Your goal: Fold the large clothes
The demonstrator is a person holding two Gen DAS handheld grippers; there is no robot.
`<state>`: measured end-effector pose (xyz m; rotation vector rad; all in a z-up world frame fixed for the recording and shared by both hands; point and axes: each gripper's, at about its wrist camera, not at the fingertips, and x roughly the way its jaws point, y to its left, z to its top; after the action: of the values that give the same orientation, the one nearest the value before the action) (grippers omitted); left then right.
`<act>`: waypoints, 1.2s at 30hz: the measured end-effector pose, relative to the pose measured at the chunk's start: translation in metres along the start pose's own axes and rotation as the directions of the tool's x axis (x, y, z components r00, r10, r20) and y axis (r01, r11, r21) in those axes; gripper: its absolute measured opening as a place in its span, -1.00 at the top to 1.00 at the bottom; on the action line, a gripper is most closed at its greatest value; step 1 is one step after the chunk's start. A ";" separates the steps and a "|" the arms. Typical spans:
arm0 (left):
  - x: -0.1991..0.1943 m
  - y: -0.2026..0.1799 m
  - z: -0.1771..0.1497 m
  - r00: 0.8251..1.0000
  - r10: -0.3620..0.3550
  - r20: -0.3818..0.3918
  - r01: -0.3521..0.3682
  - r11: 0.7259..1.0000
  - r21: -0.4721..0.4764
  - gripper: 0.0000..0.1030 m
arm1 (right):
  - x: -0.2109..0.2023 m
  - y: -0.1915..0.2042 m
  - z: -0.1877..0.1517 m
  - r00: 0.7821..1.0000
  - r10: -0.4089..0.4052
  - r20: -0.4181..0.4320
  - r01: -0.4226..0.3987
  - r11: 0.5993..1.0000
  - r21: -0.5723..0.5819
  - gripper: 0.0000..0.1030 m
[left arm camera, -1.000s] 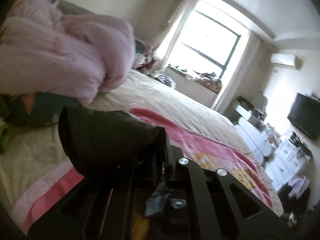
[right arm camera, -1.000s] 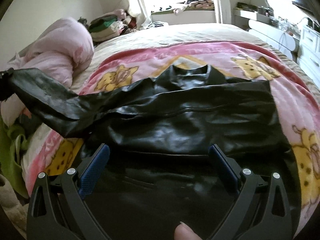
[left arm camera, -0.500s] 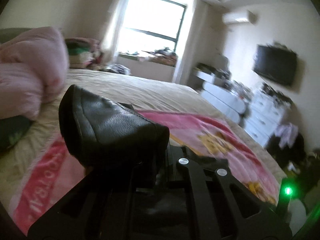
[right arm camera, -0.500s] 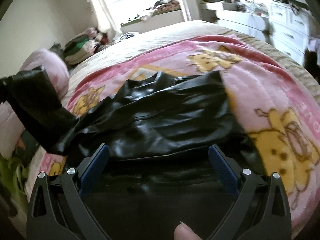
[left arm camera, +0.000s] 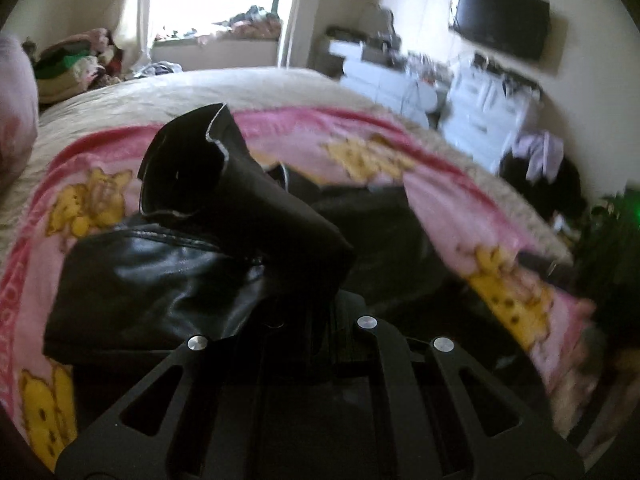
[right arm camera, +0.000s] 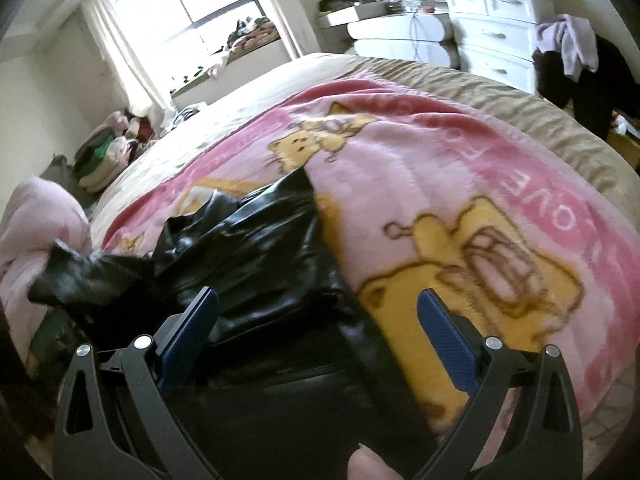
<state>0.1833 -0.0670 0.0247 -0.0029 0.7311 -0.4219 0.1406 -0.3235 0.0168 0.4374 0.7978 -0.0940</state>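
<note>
Gripping the sleeve (left arm camera: 240,208) of the jacket (right arm camera: 260,264), the left tongs (left arm camera: 308,304) are clamped on its cuff end, which stands up out of the closed jaws with the raw cuff edge pointing away toward the far edge of the bed. The sleeve hangs over the jacket's body, so the fold is judged to be an inward one, across the body from its left side. The right tongs (right arm camera: 316,320) stand wide apart, blue pads (right arm camera: 444,332) bare, nothing between them; they hover over the near hem, at the jacket's right edge. The left hand is therefore the one engaged; the right is nearer the hem.

The jacket lies on the pink blanket (right arm camera: 460,200), near the bed's near edge, its long axis running from the near hem to the collar at the far end. One blanket flap overlaps its right side. The material is black, glossy, leather-like, stiff enough to hold creases; it will likely resist lying flat. A fingertip (right arm camera: 372,464) shows at the bottom of the right view.
</note>
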 end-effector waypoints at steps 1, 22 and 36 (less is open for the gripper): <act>0.006 -0.004 -0.005 1.000 0.003 -0.019 -0.002 1.000 0.019 0.98 | 0.000 -0.001 0.000 1.000 -0.005 0.003 0.005 1.000 0.000 -0.91; 0.006 -0.019 -0.057 0.982 -0.102 -0.156 0.126 0.981 0.148 -0.66 | 0.039 0.014 -0.005 0.971 0.200 -0.131 -0.190 0.978 0.090 -0.91; -0.075 0.122 -0.010 0.962 0.273 -0.016 -0.272 0.944 -0.186 -0.82 | 0.116 0.082 -0.001 0.919 0.291 -0.266 -0.285 0.957 0.063 0.42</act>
<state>0.1724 0.0748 0.0473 -0.0798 0.7473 -0.0871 0.2411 -0.2396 -0.0380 0.5936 0.9953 0.2379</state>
